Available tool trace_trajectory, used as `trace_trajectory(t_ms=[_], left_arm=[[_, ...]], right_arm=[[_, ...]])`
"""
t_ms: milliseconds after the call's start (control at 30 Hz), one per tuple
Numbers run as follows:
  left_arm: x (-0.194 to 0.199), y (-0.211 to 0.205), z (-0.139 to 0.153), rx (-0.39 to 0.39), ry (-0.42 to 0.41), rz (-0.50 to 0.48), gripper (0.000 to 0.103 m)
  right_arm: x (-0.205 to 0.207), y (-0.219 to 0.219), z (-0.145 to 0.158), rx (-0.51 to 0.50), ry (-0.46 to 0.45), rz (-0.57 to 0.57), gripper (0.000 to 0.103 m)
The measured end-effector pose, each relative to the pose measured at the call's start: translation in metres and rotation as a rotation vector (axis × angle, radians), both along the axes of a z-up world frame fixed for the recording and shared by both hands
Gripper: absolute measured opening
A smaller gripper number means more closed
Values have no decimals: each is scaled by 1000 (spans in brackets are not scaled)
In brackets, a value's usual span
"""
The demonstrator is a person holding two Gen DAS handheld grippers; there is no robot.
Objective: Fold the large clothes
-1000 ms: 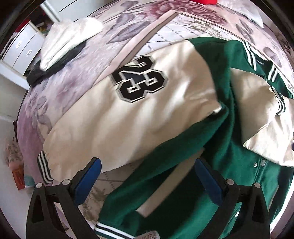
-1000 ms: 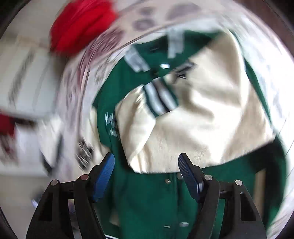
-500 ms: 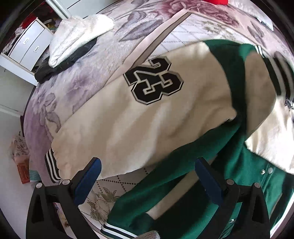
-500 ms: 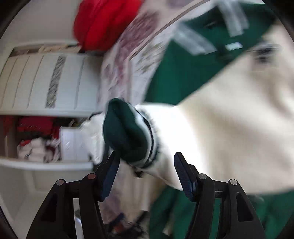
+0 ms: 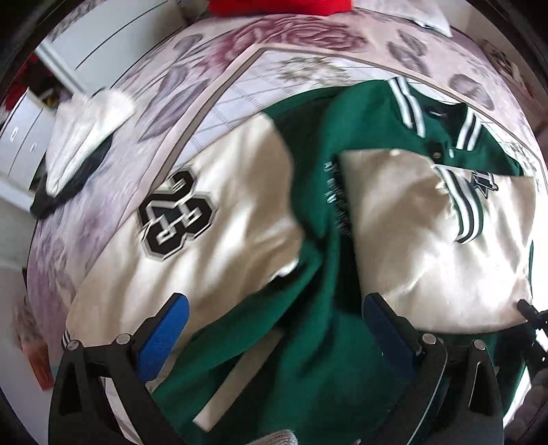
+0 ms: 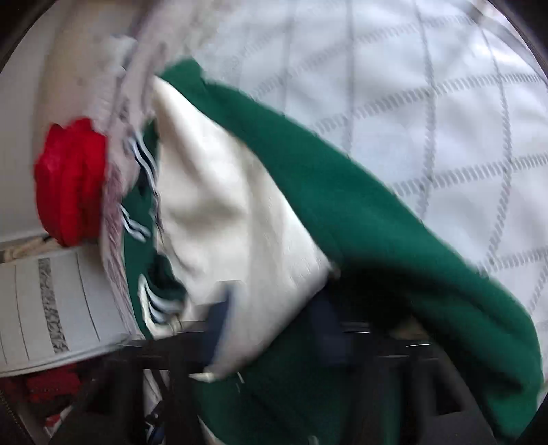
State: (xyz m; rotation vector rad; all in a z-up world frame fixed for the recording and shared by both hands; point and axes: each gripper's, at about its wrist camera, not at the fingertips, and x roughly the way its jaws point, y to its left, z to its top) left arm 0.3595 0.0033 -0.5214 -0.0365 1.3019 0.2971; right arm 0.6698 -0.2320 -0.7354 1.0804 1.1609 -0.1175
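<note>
A green varsity jacket (image 5: 308, 342) with cream sleeves lies front-up on the bed. Its left sleeve (image 5: 191, 239) carries a black "23" patch and stretches toward the lower left. The other cream sleeve (image 5: 428, 246) lies folded across the chest. My left gripper (image 5: 274, 328) is open and hovers above the green body, holding nothing. In the blurred right wrist view my right gripper (image 6: 270, 328) is low at the jacket's edge, with the cream sleeve (image 6: 233, 239) and green cloth (image 6: 376, 239) lying between its blue pads; whether it grips the fabric is unclear.
The bed has a floral quilted cover (image 5: 291, 37). A white and black garment pile (image 5: 78, 143) lies at its far left. A red folded item (image 5: 281, 5) sits at the head, also in the right wrist view (image 6: 68, 181). White drawers (image 5: 17, 137) stand beside the bed.
The right sleeve came to rest folded over the chest. My right gripper swung down to the jacket's side edge. My left gripper stayed open and shifted slightly right.
</note>
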Motion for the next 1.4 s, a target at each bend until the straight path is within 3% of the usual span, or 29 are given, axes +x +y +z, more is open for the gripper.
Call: trace_trajectory(t_ms=[100, 200, 233, 300, 367, 467, 533, 567, 667, 767, 800, 833, 900, 967, 1100, 1167, 1200, 1267, 1300, 1333, 1400], left_arm=[[8, -6, -5, 42, -8, -20, 103], [11, 0, -20, 59, 22, 3, 103], [11, 4, -26, 61, 40, 16, 103], [12, 9, -35, 58, 63, 38, 103], [12, 17, -44, 70, 75, 59, 103], [16, 30, -60, 96, 94, 90, 103], [20, 41, -73, 82, 127, 112, 103], [20, 45, -75, 65, 135, 120, 103], [15, 45, -65, 63, 120, 105, 103], [6, 46, -52, 60, 93, 88, 103], [4, 46, -50, 57, 89, 86, 103], [-3, 49, -46, 51, 86, 87, 103], [-12, 57, -41, 35, 85, 111, 103], [-18, 67, -35, 11, 84, 150, 103], [-34, 94, -22, 45, 59, 240, 103], [-39, 104, -22, 44, 53, 277, 103], [-40, 109, -23, 36, 57, 290, 103], [-44, 119, -26, 26, 70, 309, 103], [-47, 122, -26, 28, 69, 313, 103], [-52, 128, -24, 31, 64, 317, 103], [-64, 137, -19, 67, 61, 318, 103]], right_arm=[[-31, -21, 11, -134, -28, -163, 4], [-72, -58, 28, -215, 2, -319, 5], [-86, -69, 30, -241, 34, -324, 8], [-92, -69, 30, -236, 163, -226, 14], [-130, -80, 47, -199, 179, -170, 19], [-163, -58, 90, -223, 73, -135, 43], [-168, -47, 103, -163, -25, -72, 79], [-166, -32, 99, -76, -76, -3, 82], [-144, 13, 72, 109, -65, 122, 82], [-144, 61, 34, 221, 20, 118, 81], [-128, 64, 35, 215, -2, 100, 61], [-139, 73, 49, 179, -75, 77, 21], [-149, 86, 70, 114, -116, 83, 17], [-161, 92, 109, 18, -188, 66, 16], [-171, 100, 198, -315, -345, 124, 16], [-194, 136, 225, -537, -351, 272, 17], [-190, 150, 227, -594, -327, 362, 21], [-161, 185, 218, -600, -255, 569, 27], [-170, 214, 198, -510, -196, 724, 34], [-183, 226, 186, -404, -156, 796, 46], [-204, 235, 182, -243, -151, 848, 59]])
